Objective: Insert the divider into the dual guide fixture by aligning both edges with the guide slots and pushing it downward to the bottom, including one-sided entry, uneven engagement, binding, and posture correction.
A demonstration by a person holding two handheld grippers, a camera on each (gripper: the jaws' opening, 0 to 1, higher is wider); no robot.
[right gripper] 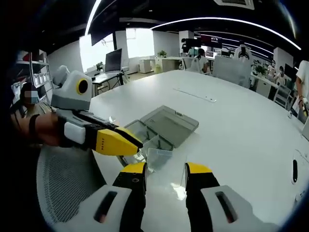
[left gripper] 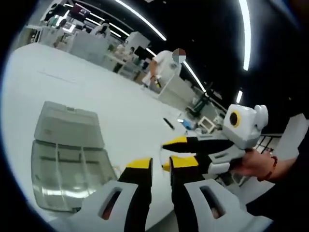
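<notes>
The open box [right gripper: 154,129] lies on the tabletop [right gripper: 231,125] just ahead of the right tool [right gripper: 165,170], whose jaws are spread and empty. The left tool [left gripper: 160,164] (nearly closed) seems to pinch a clear divider [right gripper: 159,157], ready for aligning.

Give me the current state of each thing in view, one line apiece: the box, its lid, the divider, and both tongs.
Clear plastic box: open, resting on the white table.
Lid: swung fully back, lying flat.
Clear divider: upright at the box's near edge, between the two tongs; seating depth unclear.
Left tongs: shut, tips at the divider.
Right tongs: open, jaws apart, holding nothing.
</notes>
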